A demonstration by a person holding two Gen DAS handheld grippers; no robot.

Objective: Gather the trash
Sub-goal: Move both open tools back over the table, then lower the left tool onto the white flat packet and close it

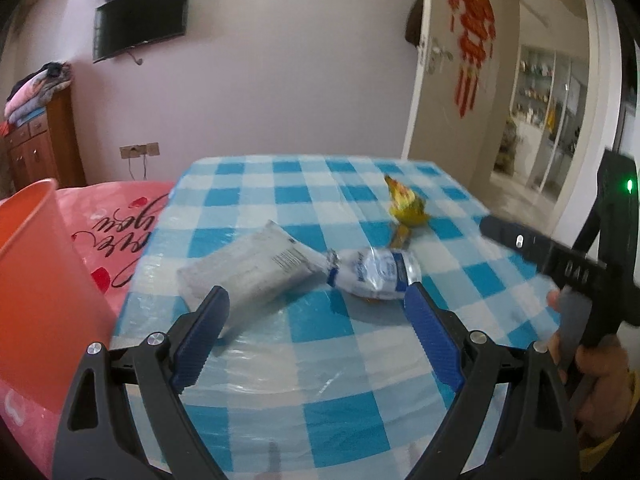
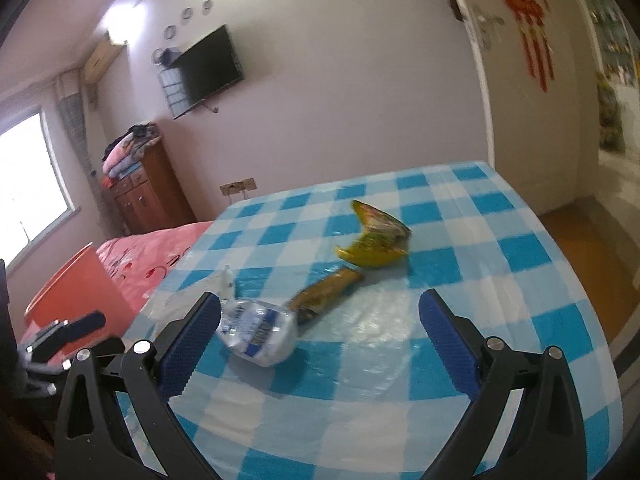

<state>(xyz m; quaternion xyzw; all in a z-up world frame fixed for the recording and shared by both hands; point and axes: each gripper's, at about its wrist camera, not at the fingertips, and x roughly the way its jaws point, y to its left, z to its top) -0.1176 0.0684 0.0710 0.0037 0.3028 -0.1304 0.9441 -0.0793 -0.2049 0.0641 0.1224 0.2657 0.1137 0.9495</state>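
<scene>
On the blue-checked table [image 1: 328, 380] lie a white plastic package [image 1: 252, 272], a crumpled blue-and-white wrapper [image 1: 376, 274], a yellow-green snack bag [image 1: 408, 204] and a brown wrapper strip [image 2: 326, 290]. My left gripper [image 1: 316, 300] is open and empty just short of the white package and the crumpled wrapper. My right gripper [image 2: 320, 312] is open and empty, its left finger beside the crumpled wrapper [image 2: 260, 330]; the yellow-green bag [image 2: 376, 240] lies beyond. The right gripper's body [image 1: 560, 264] shows at the right of the left wrist view.
An orange bin [image 1: 36, 288] stands left of the table, on or against a pink bed cover [image 1: 120, 240]. It also shows in the right wrist view [image 2: 76, 284]. A wooden cabinet [image 2: 148, 188] and a wall TV [image 1: 140, 16] are behind. A doorway [image 1: 540, 120] opens at the right.
</scene>
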